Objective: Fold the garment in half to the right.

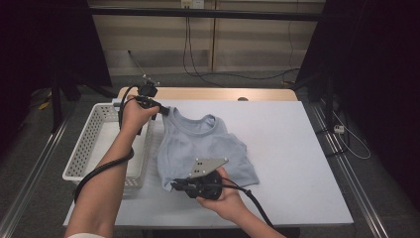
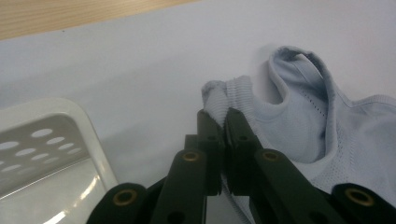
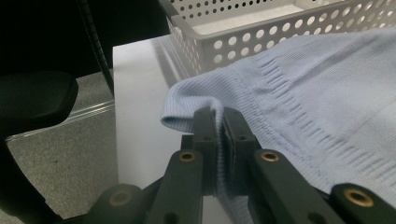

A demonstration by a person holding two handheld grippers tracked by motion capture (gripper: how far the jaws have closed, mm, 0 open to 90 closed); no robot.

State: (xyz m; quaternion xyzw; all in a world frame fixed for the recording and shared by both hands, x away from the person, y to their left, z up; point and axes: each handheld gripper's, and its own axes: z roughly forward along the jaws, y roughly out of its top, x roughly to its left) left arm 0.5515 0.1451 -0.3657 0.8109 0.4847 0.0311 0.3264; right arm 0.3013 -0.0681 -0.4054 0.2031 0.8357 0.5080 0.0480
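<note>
Right gripper (image 1: 174, 185) sits nearest the person, low on the white table (image 1: 297, 163), jaws clamped on the bottom hem corner of a light blue tank top (image 1: 198, 146); the grey three-cornered plate rides on top of it, and the right hand (image 1: 225, 198) wraps the handle. In the right gripper view the right gripper (image 3: 221, 114) pinches the ribbed hem, a fold of the tank top (image 3: 317, 107) curling over the jaw tips, cloth spreading to that gripper's right. Just beyond those jaws stands the white perforated basket (image 3: 261, 32), its wall close behind the cloth. Top lies flat on the table between the two grippers, hem end at the right gripper, neck end farther off. Left gripper (image 1: 165, 110) is at the far end, held by the left hand (image 1: 134, 115), basket (image 1: 89, 144) just beside its forearm. In the left gripper view the left gripper (image 2: 220, 116) is closed on a shoulder strap of the tank top (image 2: 299, 121), neckline just past and right of the jaws, basket (image 2: 60, 112) rim near their left. Bare wooden table edge (image 1: 208, 93) lies beyond.
</note>
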